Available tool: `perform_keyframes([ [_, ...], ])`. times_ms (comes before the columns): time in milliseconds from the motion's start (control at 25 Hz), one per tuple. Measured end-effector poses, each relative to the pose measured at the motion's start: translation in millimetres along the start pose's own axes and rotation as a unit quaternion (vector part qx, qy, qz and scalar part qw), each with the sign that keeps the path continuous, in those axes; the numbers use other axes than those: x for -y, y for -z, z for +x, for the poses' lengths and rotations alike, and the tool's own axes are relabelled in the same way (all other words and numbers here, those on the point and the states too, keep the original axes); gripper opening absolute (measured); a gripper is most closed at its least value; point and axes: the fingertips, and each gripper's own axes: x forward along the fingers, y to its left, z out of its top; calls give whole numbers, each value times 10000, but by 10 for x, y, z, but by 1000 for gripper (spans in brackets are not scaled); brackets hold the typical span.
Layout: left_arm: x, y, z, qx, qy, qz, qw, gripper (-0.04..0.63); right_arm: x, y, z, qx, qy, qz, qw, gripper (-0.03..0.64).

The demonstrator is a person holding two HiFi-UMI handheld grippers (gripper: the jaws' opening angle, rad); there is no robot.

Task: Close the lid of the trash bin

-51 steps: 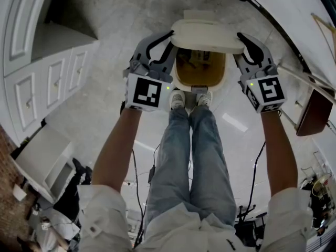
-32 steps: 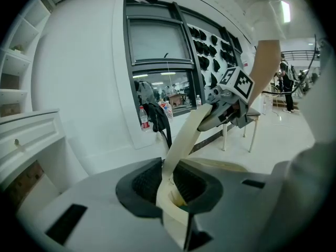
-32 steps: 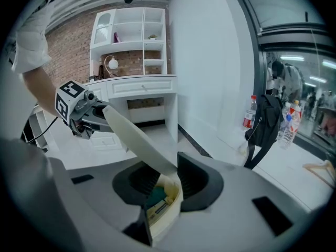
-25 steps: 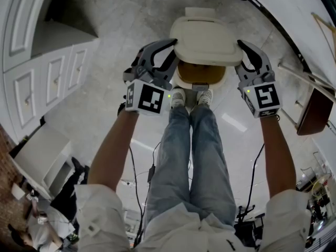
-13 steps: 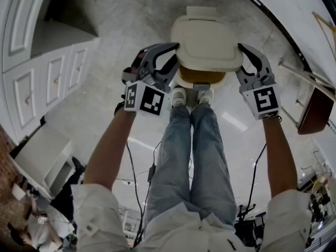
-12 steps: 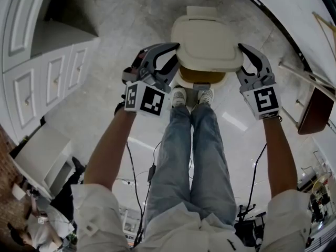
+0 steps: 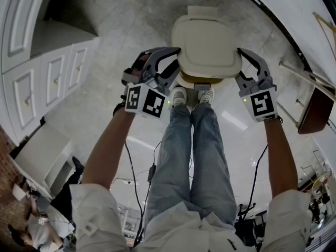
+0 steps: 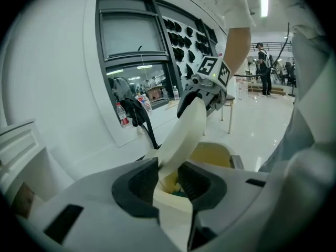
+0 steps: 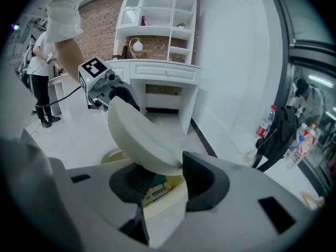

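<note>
The cream lid (image 7: 206,42) hangs tilted, low over the trash bin (image 7: 202,79), whose yellow mouth shows at the near edge; the left gripper (image 8: 168,180) and the right gripper (image 9: 160,178) each have one side edge of the lid between the jaws; both pairs have just been opening, and they seem no longer to press it.

- The left gripper (image 7: 176,58) and the right gripper (image 7: 240,62) have pale grey moulded shells, and their curved fingers carry black ribbed pads (image 9: 128,180).
- At the rear of each gripper sits a cube with white faces and black square patterns: the left marker cube (image 7: 148,101) and the right marker cube (image 7: 261,104). A small green light (image 7: 168,102) glows beside the cube.
- A thin black cable (image 7: 131,164) trails back behind each gripper.
- The white shirt sleeves (image 7: 97,209) are rolled up well behind the grippers.
- The person wears faded blue jeans (image 7: 191,156) and pale lace-up trainers (image 7: 177,96).
</note>
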Motion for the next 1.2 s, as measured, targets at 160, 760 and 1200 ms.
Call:
perform_keyframes([
  [160, 43, 27, 8, -50, 142, 50, 9999, 132, -31, 35, 2, -63, -53, -139, 9999, 175],
  [760, 278, 213, 58, -379, 669, 521, 9957, 167, -237, 271, 42, -558, -469, -963, 9927, 224],
  [1200, 428, 346, 109, -644, 1032, 845, 9890, 196, -349, 407, 67, -720, -800, -1217, 9867, 276],
])
